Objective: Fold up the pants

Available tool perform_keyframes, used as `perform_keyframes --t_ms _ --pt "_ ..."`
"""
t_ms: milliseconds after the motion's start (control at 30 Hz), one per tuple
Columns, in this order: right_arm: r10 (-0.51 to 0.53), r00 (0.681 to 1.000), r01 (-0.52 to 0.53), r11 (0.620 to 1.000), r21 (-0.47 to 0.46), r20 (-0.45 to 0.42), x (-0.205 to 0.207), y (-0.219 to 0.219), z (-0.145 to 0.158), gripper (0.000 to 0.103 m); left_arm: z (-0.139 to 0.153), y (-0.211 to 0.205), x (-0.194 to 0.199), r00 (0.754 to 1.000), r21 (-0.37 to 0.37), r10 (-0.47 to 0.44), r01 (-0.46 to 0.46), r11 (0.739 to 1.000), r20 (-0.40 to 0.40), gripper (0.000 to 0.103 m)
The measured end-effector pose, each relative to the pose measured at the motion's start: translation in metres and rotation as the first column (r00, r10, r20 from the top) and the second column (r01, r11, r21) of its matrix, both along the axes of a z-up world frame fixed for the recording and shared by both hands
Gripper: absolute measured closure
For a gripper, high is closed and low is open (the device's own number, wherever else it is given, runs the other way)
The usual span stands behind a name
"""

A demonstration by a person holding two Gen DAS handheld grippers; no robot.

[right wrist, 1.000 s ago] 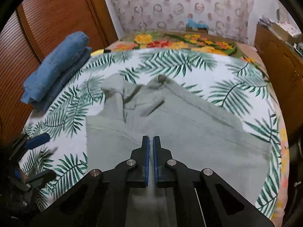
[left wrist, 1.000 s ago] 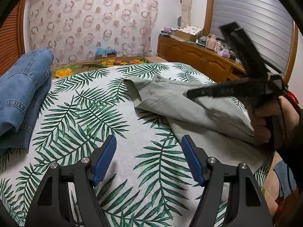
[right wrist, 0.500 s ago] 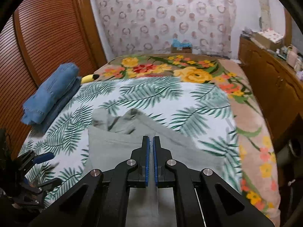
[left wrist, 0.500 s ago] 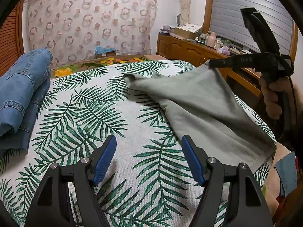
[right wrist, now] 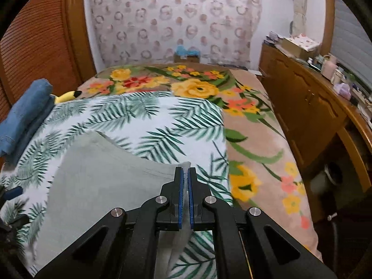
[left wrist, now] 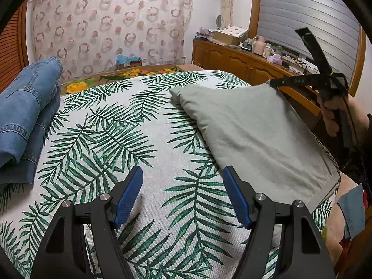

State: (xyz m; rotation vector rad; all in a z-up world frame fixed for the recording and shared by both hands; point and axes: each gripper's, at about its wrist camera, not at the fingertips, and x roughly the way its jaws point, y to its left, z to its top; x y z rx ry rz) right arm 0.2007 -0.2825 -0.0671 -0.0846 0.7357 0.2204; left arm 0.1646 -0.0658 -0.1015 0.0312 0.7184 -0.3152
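On bed [left wrist: 144, 125] | right claw [right wrist: 185, 174] pinching pants [left wrist: 251, 125] edge | left claw [left wrist: 182, 195] wide

From my feed I see a palm-leaf sheet [left wrist: 144, 139] spread over a floral blanket [right wrist: 253, 148] on the bed. Folded blue jeans [left wrist: 25, 114] lie at the sheet's left edge, a yellow plush toy [right wrist: 66, 95] just beside them. A ring-patterned curtain [left wrist: 111, 28] hangs behind, and a cluttered wooden sideboard [right wrist: 309, 107] runs along the right.
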Motion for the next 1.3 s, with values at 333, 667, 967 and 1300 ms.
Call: perform_keyframes --t_ms 333,667,967,1300 --pt "0.009 1.000 -0.009 1.000 -0.003 0.015 -0.001 0.002 0.001 0.099 0.000 0.000 0.001 1.000 0.002 0.001 -0.001 1.000 0.000 0.031" --pt "-0.014 0.999 0.013 1.000 0.021 0.050 -0.034 -0.013 0.001 0.093 0.000 0.000 0.000 1.000 0.003 0.001 -0.001 1.000 0.000 0.031" --pt "0.013 0.998 -0.015 0.999 0.041 0.059 -0.083 -0.010 -0.005 0.081 0.000 -0.001 0.000 1.000 0.005 0.001 -0.001 1.000 0.000 0.031" --pt "0.096 0.994 -0.097 0.995 0.012 0.050 -0.146 0.011 -0.024 0.080 -0.001 0.002 0.000 1.000 0.031 -0.015 0.015 0.999 0.003 0.031"
